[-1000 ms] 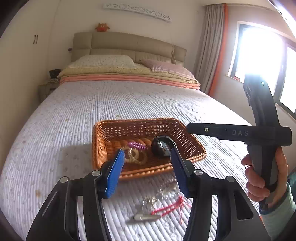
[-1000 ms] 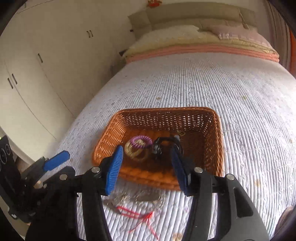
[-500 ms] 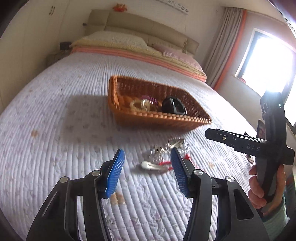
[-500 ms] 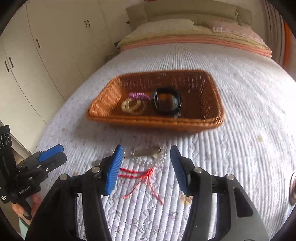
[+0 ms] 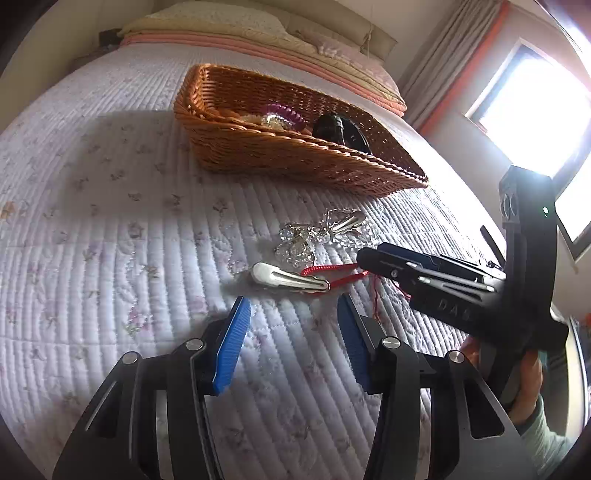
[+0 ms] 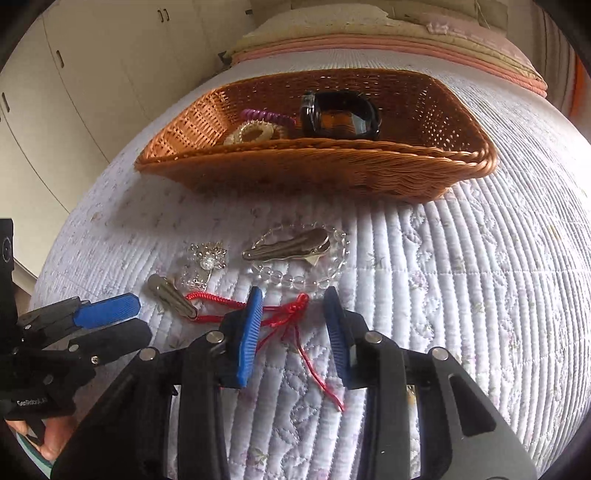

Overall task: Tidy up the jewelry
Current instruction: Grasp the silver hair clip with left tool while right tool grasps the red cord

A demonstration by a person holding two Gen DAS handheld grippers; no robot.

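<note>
- Right gripper (image 6: 293,328) low over the quilted bedspread (image 6: 461,295), jaws closing; red cord bracelet (image 6: 284,314) lies between the blue pads, not visibly pinched.
- Left gripper (image 5: 291,332) also low over the quilt, jaws closing, nothing between them; silver hair clip (image 5: 288,279) lies just past its tips, touching the red cord.
- Loose jewelry on the quilt in front of the basket: crystal brooch-like piece (image 6: 207,260), clear bead bracelet (image 6: 301,277) with a second metal clip (image 6: 288,245) lying inside its ring.
- Wicker basket (image 6: 314,173) beyond the pile, on the bed; holds a purple coil tie (image 6: 267,115), a pale beaded bracelet (image 6: 255,132), a dark bangle (image 6: 338,114).
- Far end: folded blankets and pillows (image 5: 236,22) at the headboard.
- Room: white wardrobe doors (image 6: 92,59) on one side, bright window (image 5: 535,107) with curtain (image 5: 447,62) on the other.
</note>
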